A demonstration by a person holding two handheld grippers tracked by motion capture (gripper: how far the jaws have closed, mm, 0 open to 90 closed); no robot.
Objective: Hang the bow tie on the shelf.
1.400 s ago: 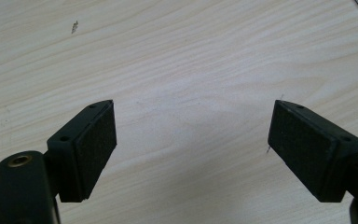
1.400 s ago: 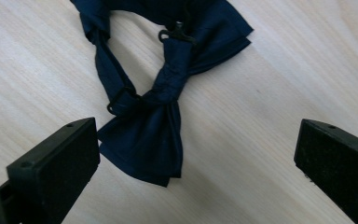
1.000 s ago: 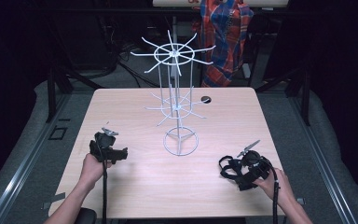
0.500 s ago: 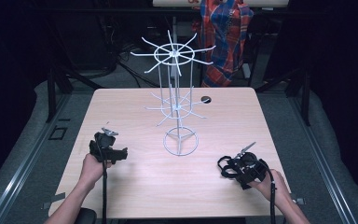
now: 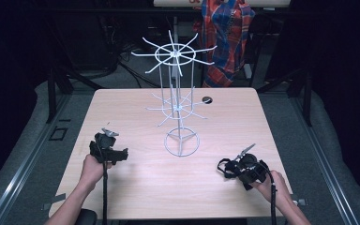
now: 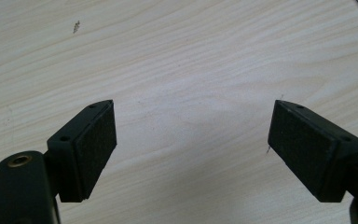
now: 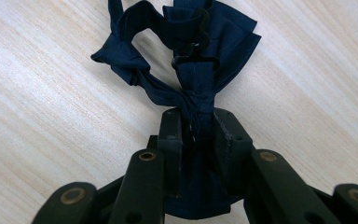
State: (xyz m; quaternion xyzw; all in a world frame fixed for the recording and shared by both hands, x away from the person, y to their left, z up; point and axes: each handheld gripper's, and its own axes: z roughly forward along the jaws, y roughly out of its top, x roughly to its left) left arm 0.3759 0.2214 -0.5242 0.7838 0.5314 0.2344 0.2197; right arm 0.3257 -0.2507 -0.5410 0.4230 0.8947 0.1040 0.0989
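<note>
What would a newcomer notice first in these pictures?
First, the tall white wire rack standing at the middle of the wooden table. Next, the right gripper, near the table's front right, clamped on a dark blue bow tie; the left gripper is open over bare wood.

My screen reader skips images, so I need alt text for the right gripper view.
The right gripper has its two black jaws clamped on a dark navy fabric bow tie with a black plastic clasp. The tie's folds and strap spread out beyond the jaws over a pale wood-grain table.
</note>
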